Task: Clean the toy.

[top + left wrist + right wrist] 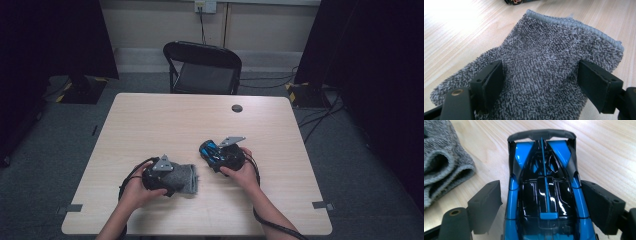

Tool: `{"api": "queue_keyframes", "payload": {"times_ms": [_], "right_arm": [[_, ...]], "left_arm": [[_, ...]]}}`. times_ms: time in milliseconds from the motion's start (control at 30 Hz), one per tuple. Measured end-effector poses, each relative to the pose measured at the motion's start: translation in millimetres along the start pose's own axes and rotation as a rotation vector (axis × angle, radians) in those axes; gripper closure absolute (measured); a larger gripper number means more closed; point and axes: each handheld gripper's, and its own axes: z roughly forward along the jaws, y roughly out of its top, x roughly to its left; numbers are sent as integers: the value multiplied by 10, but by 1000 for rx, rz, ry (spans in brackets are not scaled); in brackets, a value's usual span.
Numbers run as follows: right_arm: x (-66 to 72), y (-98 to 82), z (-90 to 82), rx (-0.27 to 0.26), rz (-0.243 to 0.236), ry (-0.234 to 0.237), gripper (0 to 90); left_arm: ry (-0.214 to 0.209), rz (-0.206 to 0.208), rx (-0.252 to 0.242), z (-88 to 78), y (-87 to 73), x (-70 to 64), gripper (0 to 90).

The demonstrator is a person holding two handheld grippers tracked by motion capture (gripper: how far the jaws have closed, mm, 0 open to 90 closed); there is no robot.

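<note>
- Toy car (546,195), blue and black, sits on the table (165,120) just right of the grey cloth (184,177), between the right gripper's (541,202) spread jaws; a slight gap shows at each side.
- Closing off-centre could skid it away.
- Left gripper (541,80) straddles the cloth, jaws spread; lifting may drag fabric into the car.

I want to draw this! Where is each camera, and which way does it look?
High view: above the table, looking forward and down; forearms, both hands.
Left gripper view: on the left gripper, looking along its jaws at the grey cloth.
Right gripper view: on the right gripper, facing the blue toy car.
Shared: cloth, car.
</note>
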Motion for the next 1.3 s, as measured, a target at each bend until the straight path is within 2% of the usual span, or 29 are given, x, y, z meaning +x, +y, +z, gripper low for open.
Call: {"api": "queue_keyframes", "payload": {"times_ms": [67, 200, 333, 433, 567, 633, 667, 733, 800, 833, 867, 933, 1000, 1133, 1233, 1300], "right_arm": [[-14, -28, 15, 10, 3, -11, 189], [-25, -59, 15, -5, -30, -22, 183], [-20, -62, 15, 0, -22, -33, 163], [-16, -67, 9, 0, -16, -36, 163], [-8, -67, 11, 0, -8, -45, 163], [-7, -67, 12, -1, -8, -46, 163], [-6, -66, 12, -1, -6, -46, 163], [-8, -66, 12, 0, -7, -45, 162], [-8, -66, 13, 0, -6, -45, 161], [-8, -66, 13, -1, -5, -42, 158], [-9, -65, 13, 1, -7, -41, 157], [-9, -65, 14, 1, -8, -41, 157], [-10, -65, 14, 0, -8, -41, 156], [-9, -66, 14, 1, -7, -41, 157], [-9, -66, 13, 1, -8, -40, 156], [-9, -66, 14, 1, -8, -41, 157]], "left_arm": [[2, 1, 8, -2, 4, -6, 211], [5, 6, 17, 16, 11, -19, 211], [1, 7, 26, 35, 27, -31, 223], [-8, -12, 29, 43, 30, -40, 261], [-15, -27, 44, 17, 52, -70, 420], [-12, -53, 48, 12, 78, -89, 594], [-8, -57, 56, 15, 93, -93, 601], [-5, -56, 50, 7, 112, -95, 581], [3, -48, 29, -32, 138, -92, 468], [1, -37, 19, -55, 153, -87, 423], [-9, -5, 1, -99, 179, -72, 396], [-10, 31, 2, -147, 220, -49, 331], [-23, 103, 20, -157, 262, -9, 317], [-85, 174, 67, -6, 258, 11, 295], [-113, 186, 57, 89, 220, 38, 295], [-138, 171, 44, 123, 182, 69, 298]]}}
